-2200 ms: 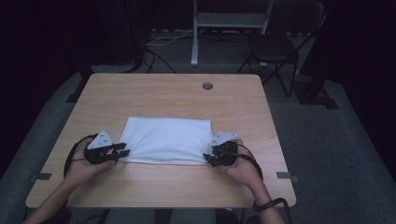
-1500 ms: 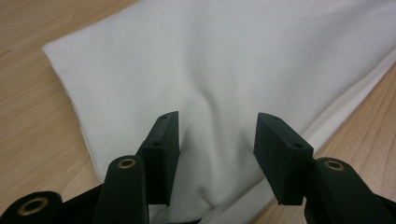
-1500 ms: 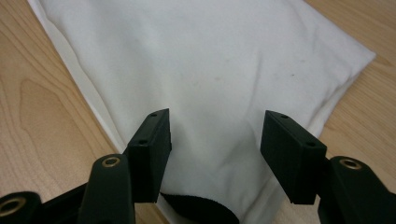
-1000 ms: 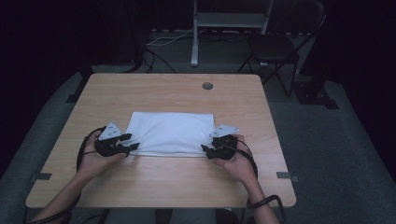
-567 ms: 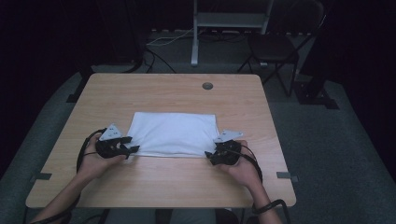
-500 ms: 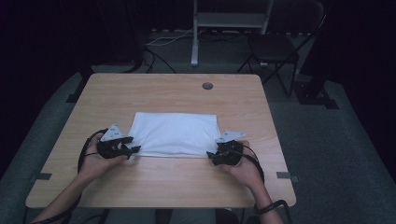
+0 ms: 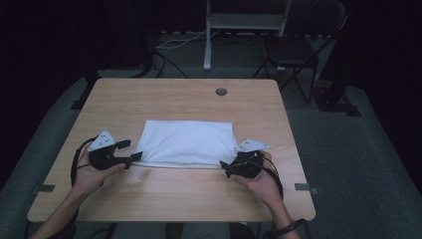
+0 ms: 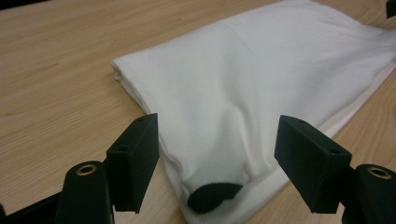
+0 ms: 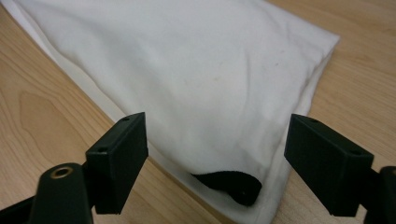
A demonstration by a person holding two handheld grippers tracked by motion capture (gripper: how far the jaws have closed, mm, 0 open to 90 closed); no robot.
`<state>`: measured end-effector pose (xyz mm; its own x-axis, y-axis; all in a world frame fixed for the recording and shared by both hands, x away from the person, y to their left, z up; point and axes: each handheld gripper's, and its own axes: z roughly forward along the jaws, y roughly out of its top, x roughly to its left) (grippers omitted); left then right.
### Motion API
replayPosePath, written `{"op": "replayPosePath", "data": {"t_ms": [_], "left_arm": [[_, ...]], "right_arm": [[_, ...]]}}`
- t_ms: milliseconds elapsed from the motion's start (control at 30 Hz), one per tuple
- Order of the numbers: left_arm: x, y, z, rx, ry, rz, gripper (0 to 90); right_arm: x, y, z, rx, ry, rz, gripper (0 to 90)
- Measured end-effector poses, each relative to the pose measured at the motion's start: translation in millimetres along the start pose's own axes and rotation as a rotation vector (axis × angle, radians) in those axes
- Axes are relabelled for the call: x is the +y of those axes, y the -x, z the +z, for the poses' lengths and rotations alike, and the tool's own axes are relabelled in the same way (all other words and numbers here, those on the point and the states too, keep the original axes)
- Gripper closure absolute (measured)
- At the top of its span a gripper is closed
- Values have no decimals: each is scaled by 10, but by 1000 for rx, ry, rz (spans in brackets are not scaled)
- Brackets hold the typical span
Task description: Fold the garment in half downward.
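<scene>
A folded white cloth (image 7: 186,143) lies flat in the middle of the wooden table (image 7: 189,102). My left gripper (image 7: 130,150) sits at the cloth's near left corner and my right gripper (image 7: 225,169) at its near right corner, each held in a hand. In the left gripper view the cloth (image 8: 261,79) runs away from the left gripper (image 8: 217,156); its jaws have just been opening and stand wide, the corner between them untouched. The right gripper (image 9: 215,158) has likewise just been opening, with the cloth (image 9: 187,70) corner loose between its pads. A small black part shows under each corner.
A round cable hole (image 7: 221,91) sits near the table's far edge. Behind the table stand a dark chair (image 7: 293,50) and a metal stand (image 7: 244,20), with cables on the floor. Bare wood surrounds the cloth on all sides.
Both grippers' jaws have opened and let go of the cloth's near corners. The left gripper has drawn back a little to the left. The cloth lies still.
</scene>
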<state>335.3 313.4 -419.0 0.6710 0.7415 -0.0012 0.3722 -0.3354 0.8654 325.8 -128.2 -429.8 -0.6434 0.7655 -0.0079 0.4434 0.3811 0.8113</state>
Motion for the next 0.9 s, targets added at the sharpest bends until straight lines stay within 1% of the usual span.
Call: {"op": "replayPosePath", "data": {"t_ms": [33, 67, 133, 200, 267, 300, 333, 400, 533, 567, 600, 667, 900], "left_arm": [[-33, -5, -80, 7, 18, -6, 291], [-52, -11, -117, 12, 30, -9, 290], [-89, -26, -183, 22, 50, -25, 290], [-120, -43, -223, 33, 56, -28, 289], [-130, -55, -240, 43, 59, -29, 289], [-130, -55, -240, 43, 59, -29, 289], [-135, -71, -246, 50, 61, -32, 289], [-154, -80, -232, 59, 69, -38, 289], [-189, -80, -196, 65, 60, -28, 289], [-208, -71, -174, 76, 60, -23, 289], [-208, -71, -174, 76, 60, -23, 289], [-242, -50, -164, 87, 73, -19, 289], [-269, -27, -165, 103, 90, -19, 289]], "right_arm": [[-3, -2, -16, -4, 16, 10, 164], [-8, 0, -30, -11, 31, 18, 134], [-22, 14, -59, -22, 54, 27, 135], [-40, 37, -85, -47, 82, 48, 135], [-56, 60, -102, -64, 102, 69, 135], [-56, 60, -102, -64, 102, 69, 135], [-71, 72, -117, -75, 116, 83, 134], [-88, 71, -126, -82, 125, 90, 134], [-137, 72, -108, -85, 123, 92, 134], [-147, 73, -100, -85, 120, 93, 134], [-154, 73, -95, -87, 118, 94, 134], [-159, 69, -93, -92, 121, 90, 134], [-152, 56, -119, -97, 131, 86, 134]]}}
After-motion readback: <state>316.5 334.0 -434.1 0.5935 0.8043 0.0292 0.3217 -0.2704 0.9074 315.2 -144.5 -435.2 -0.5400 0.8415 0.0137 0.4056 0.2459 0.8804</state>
